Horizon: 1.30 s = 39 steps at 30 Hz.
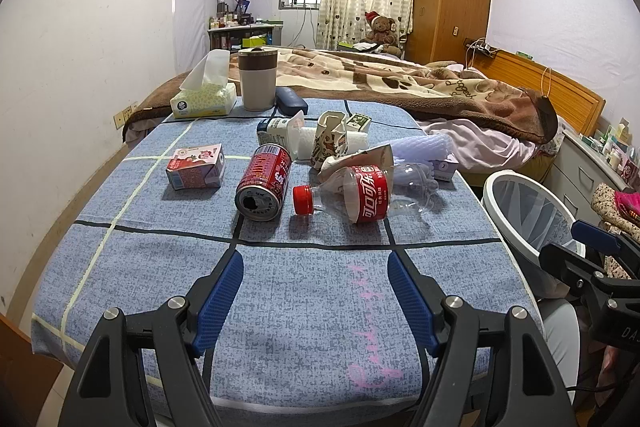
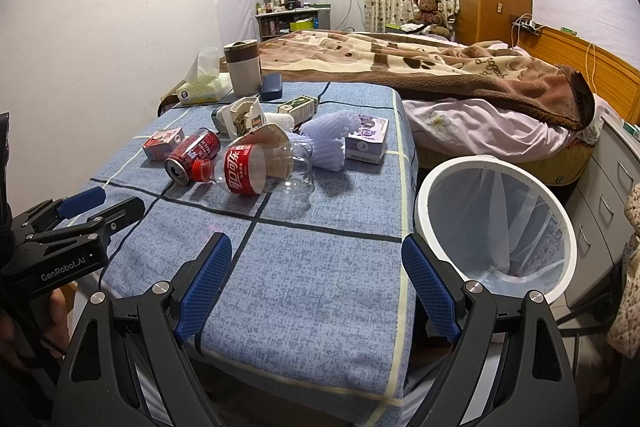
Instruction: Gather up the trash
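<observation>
Left wrist view: left gripper (image 1: 314, 281) spread wide, holding nothing, low over the near end of the blue tablecloth (image 1: 280, 307). Straight ahead, well apart from the fingertips: red can (image 1: 264, 185) on its side, long axis running away from the gripper, open top facing back toward it. Just right of the can, clear plastic bottle (image 1: 360, 193) lying crosswise, red cap (image 1: 303, 199) pointing left, near the can's mouth. Pink juice box (image 1: 196, 167) off to the left; crumpled cartons and wrappers (image 1: 332, 139) heaped farther back. White bin (image 1: 528, 211) beside the table on the right, right gripper (image 1: 588, 259) showing at that edge.

Right wrist view: right gripper (image 2: 316, 259) likewise spread and empty, over the table's near right corner, bin (image 2: 496, 223) close by on its right. Bottle (image 2: 256, 171) and can (image 2: 192, 157) ahead and to the left, purple box (image 2: 366, 143) and pale foam netting (image 2: 328, 143) farther ahead. Left gripper (image 2: 100, 203) at the left edge.

Judgement: can lined up dead ahead of the left gripper, so nearer that hand; jaws best set across its barrel. Right hand better placed for the bin side, so bottle or purple box likely suits it.
</observation>
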Each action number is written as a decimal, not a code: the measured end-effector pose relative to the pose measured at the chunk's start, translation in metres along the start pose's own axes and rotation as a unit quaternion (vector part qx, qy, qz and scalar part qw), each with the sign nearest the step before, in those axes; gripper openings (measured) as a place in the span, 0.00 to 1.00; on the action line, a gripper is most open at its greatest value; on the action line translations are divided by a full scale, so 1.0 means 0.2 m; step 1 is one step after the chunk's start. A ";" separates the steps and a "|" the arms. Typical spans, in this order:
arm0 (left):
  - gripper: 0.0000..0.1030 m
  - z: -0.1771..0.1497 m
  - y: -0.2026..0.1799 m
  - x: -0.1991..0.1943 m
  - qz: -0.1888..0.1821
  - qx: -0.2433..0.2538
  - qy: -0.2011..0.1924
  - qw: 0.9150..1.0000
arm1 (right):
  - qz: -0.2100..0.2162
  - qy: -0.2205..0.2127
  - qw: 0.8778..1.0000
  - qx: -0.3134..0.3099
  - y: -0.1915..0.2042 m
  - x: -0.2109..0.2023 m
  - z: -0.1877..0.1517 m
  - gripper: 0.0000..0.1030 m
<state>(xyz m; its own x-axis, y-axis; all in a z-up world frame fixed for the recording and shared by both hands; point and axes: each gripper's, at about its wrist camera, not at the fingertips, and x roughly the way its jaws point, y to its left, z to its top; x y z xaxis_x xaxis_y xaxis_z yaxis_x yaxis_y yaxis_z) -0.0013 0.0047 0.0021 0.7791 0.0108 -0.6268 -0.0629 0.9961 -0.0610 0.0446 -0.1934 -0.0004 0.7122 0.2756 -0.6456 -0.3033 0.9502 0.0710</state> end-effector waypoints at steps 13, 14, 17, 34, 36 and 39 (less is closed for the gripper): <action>0.72 0.00 0.01 0.04 0.001 -0.003 0.008 1.000 | 0.004 0.013 1.000 -0.004 0.01 0.05 0.01 0.86; 0.72 0.00 0.02 0.05 0.001 -0.003 0.009 1.000 | 0.006 0.015 1.000 -0.006 0.01 0.06 0.01 0.86; 0.72 0.01 0.04 0.08 0.002 -0.001 0.011 1.000 | 0.012 0.021 1.000 -0.012 0.03 0.11 0.03 0.86; 0.72 0.19 0.39 0.46 -0.019 -0.057 0.052 0.997 | 0.066 0.054 0.991 -0.101 0.14 0.49 0.24 0.86; 0.72 0.21 0.41 0.50 -0.018 -0.054 0.053 0.997 | 0.075 0.053 0.989 -0.115 0.16 0.52 0.27 0.86; 0.72 0.25 0.43 0.55 -0.023 -0.051 0.054 0.997 | 0.085 0.052 0.986 -0.131 0.18 0.55 0.29 0.86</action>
<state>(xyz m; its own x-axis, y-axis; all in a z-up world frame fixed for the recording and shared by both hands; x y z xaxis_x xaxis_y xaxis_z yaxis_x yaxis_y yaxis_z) 0.1108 0.0962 -0.0333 0.7113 -0.0490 -0.7012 -0.0959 0.9815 -0.1659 0.1485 -0.1207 -0.0244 0.5725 0.3974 -0.7172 -0.5753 0.8179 -0.0061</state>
